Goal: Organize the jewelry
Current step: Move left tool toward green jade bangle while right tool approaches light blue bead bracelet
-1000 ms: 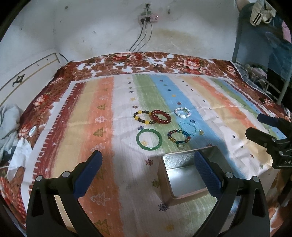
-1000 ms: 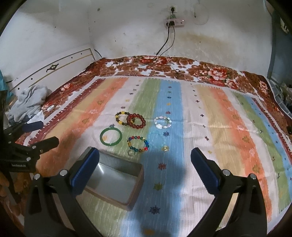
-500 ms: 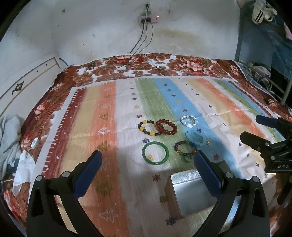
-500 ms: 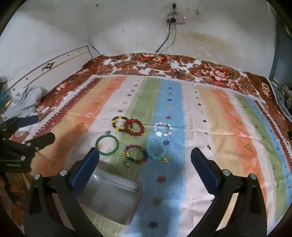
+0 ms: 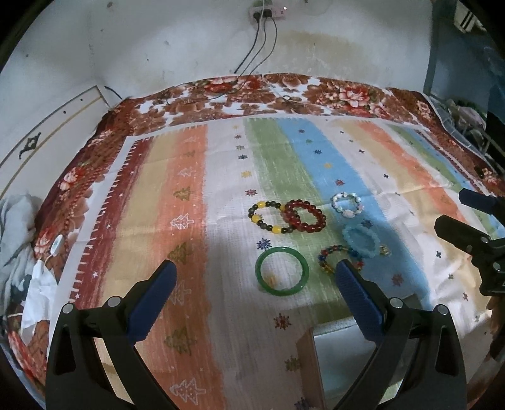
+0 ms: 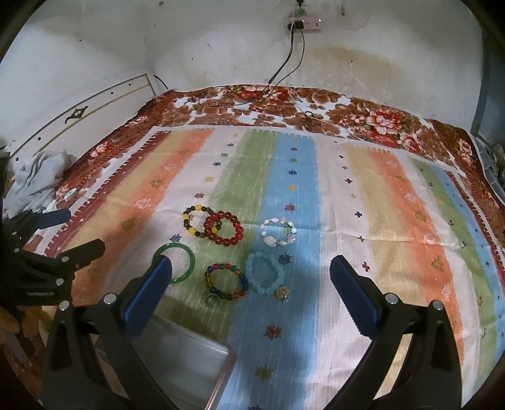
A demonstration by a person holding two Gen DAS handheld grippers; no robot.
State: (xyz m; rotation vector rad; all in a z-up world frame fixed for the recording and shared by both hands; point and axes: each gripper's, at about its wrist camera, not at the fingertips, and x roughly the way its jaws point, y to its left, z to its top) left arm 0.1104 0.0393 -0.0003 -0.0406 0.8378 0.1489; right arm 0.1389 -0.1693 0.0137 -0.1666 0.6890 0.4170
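Note:
Several bracelets lie on the striped cloth: a green bangle (image 5: 282,271) (image 6: 176,263), a dark-and-yellow bead bracelet (image 5: 268,217) (image 6: 195,220), a red bead bracelet (image 5: 305,216) (image 6: 223,228), a white shell bracelet (image 5: 346,205) (image 6: 278,231), a light blue bracelet (image 5: 360,241) (image 6: 264,277) and a multicoloured bead bracelet (image 5: 331,257) (image 6: 224,280). An open metal tin (image 5: 344,356) (image 6: 186,356) sits nearest me. My left gripper (image 5: 255,299) is open and empty above the cloth before the bangle. My right gripper (image 6: 251,293) is open and empty over the blue and multicoloured bracelets.
The striped cloth (image 6: 394,220) covers a floral bedspread (image 6: 363,113). A wall with a power strip and cables (image 6: 303,25) stands behind. Crumpled grey clothes (image 6: 34,179) lie at the left edge. A metal rack (image 5: 457,104) stands at the right.
Both grippers have moved forward and lower toward the bracelets. The bracelets look larger and the tin has slid toward the bottom of both views. Both jaws stay open.

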